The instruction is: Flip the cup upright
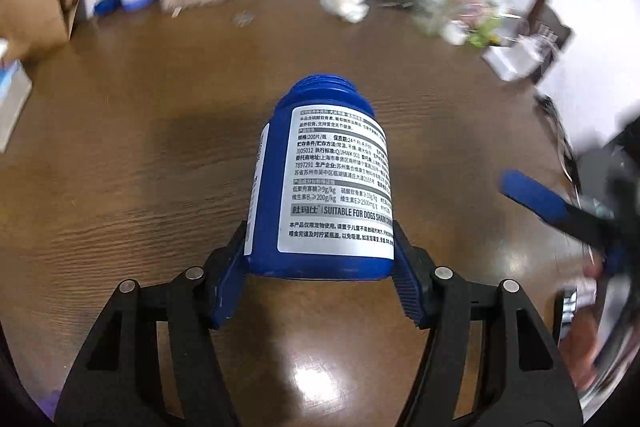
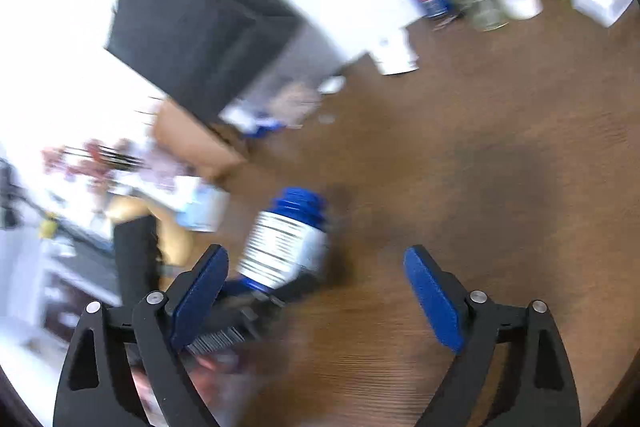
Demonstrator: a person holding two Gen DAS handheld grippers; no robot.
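blue pads of the left hand-held gripper clench the base of the blue bottle, which tilts away over the brown wooden counter with its uncapped mouth pointing forward. right of the bottle, the right hand-held gripper hangs spread wide, gripping nothing.

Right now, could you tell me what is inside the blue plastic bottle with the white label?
Neither view shows. The blue plastic bottle, held at its base by the left gripper, has no cap, but its threaded mouth points away.
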